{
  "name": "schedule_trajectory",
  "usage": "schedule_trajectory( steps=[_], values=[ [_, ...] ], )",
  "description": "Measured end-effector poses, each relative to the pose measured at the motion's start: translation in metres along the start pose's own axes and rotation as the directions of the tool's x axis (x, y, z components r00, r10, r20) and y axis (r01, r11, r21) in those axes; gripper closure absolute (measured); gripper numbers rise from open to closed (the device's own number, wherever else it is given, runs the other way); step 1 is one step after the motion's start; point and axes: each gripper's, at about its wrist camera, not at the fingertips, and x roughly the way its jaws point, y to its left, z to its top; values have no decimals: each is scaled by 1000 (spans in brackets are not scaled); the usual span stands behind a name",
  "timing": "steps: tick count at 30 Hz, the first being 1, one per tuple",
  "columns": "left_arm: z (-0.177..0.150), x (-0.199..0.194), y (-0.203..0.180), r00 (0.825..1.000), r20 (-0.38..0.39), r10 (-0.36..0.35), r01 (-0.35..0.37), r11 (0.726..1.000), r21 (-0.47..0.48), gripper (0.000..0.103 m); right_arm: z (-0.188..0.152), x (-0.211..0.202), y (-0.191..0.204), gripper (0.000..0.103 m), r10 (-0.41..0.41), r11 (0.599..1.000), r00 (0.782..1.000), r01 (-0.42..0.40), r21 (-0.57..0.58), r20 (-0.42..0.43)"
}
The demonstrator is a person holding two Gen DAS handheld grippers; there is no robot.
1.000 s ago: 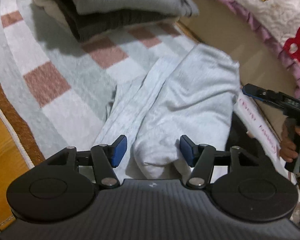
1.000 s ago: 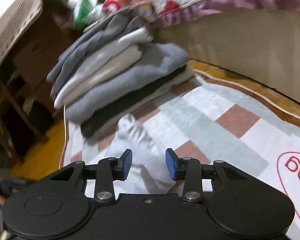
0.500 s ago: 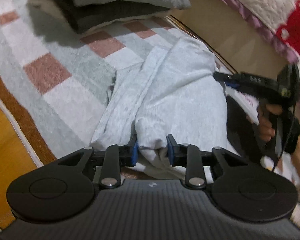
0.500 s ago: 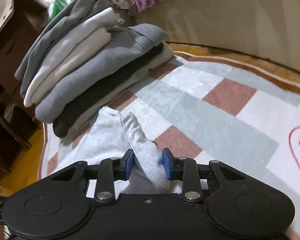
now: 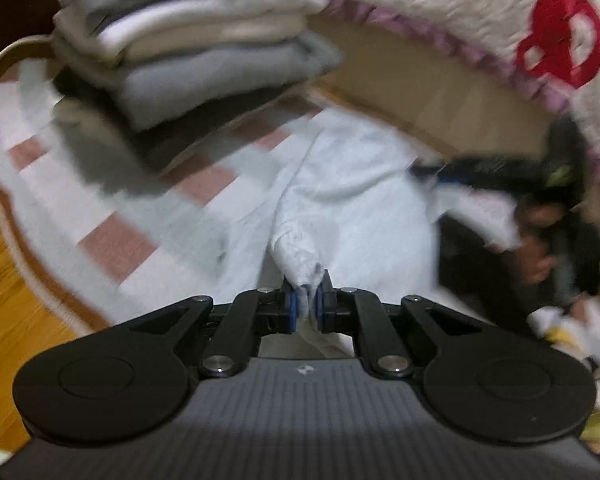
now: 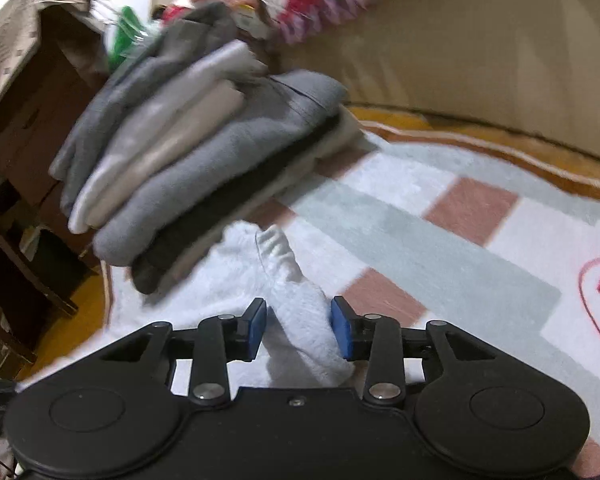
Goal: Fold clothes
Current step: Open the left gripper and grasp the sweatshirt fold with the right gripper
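A light grey garment (image 5: 360,200) lies spread on a checked rug (image 5: 112,240). My left gripper (image 5: 305,306) has its jaws closing, and the blue pads pinch a bunched fold of this garment at its near edge, lifted a little. In the right wrist view, a rolled edge of the same garment (image 6: 296,296) runs between the pads of my right gripper (image 6: 299,326). Its jaws are opening, and the pads stand apart beside the cloth. The left wrist view shows the right gripper (image 5: 432,172) blurred at the garment's far right side, held by a hand (image 5: 536,256).
A tall stack of folded clothes (image 5: 204,52) sits on the rug just beyond the garment, also seen as the stack (image 6: 188,160). A bed with a quilt (image 5: 500,20) borders the rug. A cardboard box (image 6: 32,60) stands behind the stack. Wooden floor (image 5: 12,300) lies left.
My left jaws went from wide open around the garment's edge to pinched on it, and the fold has risen. The right jaws narrowed on the rolled edge, then spread again.
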Motion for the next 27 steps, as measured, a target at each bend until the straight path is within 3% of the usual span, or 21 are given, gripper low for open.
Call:
schedule_trajectory(
  steps=[3,8,14,16,18,22,24,27],
  values=[
    [-15,12,14,999,-39,18,-19,999,-32,95,-1,3,10,61,3,999,1000,-3,-41,8],
    [-24,16,14,999,-47,17,-21,997,-71,95,-10,19,1,61,-83,996,996,82,-23,-22],
    [-25,17,22,996,-87,33,-44,990,-132,88,-14,26,-19,62,-5,995,1000,4,101,13],
    [-18,8,19,997,-64,33,-40,993,-114,88,-16,28,-25,62,4,989,1000,-5,147,9],
    [-10,-9,14,1000,15,-8,9,997,-83,85,-16,28,-30,62,9,981,1000,-10,192,6],
    [12,-33,-7,985,149,-87,82,996,36,57,-11,21,-22,61,-11,984,1000,8,176,14],
    [25,-26,-19,981,145,-131,118,989,89,57,-9,20,-21,60,-11,983,1000,8,181,16],
    [43,12,-42,985,64,-160,148,975,166,57,-8,20,-21,59,-8,983,1000,4,181,19]
  ],
)
